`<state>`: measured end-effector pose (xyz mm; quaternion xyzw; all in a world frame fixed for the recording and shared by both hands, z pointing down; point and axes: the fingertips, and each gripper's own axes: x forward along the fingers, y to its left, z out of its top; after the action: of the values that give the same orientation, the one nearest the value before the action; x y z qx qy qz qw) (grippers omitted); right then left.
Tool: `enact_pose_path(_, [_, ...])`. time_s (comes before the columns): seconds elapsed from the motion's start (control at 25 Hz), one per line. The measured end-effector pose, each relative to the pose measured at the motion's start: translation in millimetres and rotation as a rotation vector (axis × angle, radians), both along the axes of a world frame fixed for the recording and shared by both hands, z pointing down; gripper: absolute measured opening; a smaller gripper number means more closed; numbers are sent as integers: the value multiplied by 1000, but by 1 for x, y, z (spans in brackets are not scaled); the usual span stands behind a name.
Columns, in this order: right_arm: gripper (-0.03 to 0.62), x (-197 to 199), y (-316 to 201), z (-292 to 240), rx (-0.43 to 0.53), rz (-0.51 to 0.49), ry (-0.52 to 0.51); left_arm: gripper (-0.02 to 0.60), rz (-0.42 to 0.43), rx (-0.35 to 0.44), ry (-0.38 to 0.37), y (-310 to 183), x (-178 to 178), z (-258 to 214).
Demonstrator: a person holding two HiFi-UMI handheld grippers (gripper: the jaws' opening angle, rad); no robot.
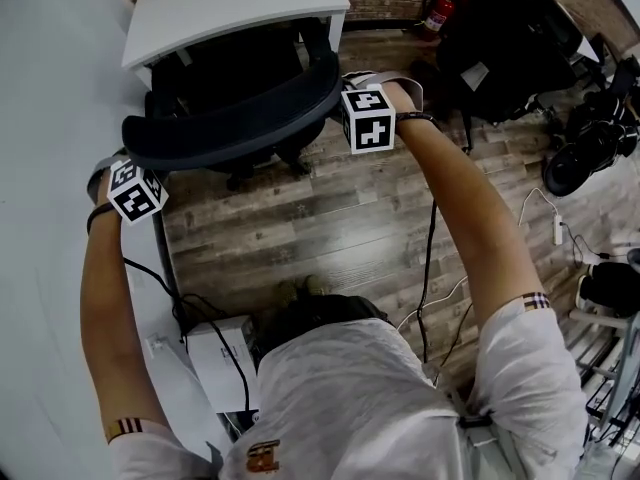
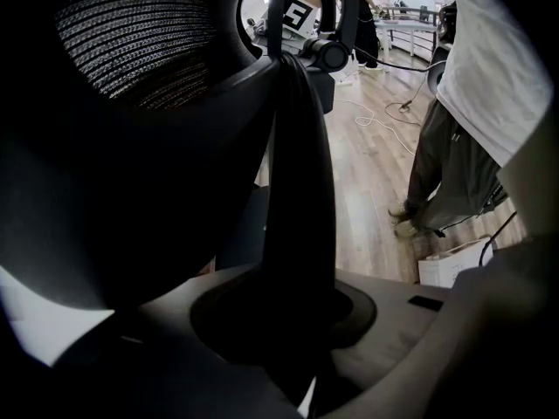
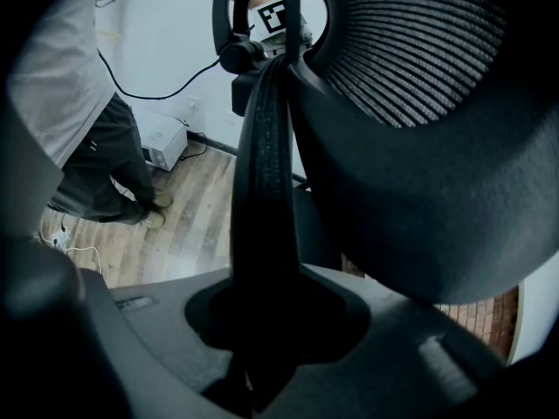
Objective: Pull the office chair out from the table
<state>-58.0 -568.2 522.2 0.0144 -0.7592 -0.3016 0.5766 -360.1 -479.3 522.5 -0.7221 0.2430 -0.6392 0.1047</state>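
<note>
Left gripper (image 2: 293,321) and right gripper (image 3: 262,321): fingers (image 3: 419,356) part-closed, clamped on opposite ends of the office chair (image 1: 230,118) backrest for an even pull. The chair seat sits partly beneath the white surface (image 1: 230,8).

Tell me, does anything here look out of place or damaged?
Nothing looks broken or spilled; the office chair stands upright at the white table. The one untidy thing is a white power cord lying loose on the wooden floor to the person's right, possibly a snag if the chair rolls there.
</note>
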Motion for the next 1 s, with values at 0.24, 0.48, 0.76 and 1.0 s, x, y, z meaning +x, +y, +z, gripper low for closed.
enact_pose_path(0.24, [97, 12, 48, 0, 0, 8, 4, 95, 6, 2, 2, 47, 11, -1])
enact_pose_path(0.48, [97, 20, 101, 0, -2, 20, 6, 94, -6, -23, 13, 102, 14, 7])
enact_pose_path(0.76, [98, 36, 168, -1, -13, 33, 3, 95, 27, 2, 7, 162, 34, -2])
enact_pose_path(1.0, [98, 49, 205, 10, -20, 45, 11, 95, 38, -7, 12, 196, 46, 8])
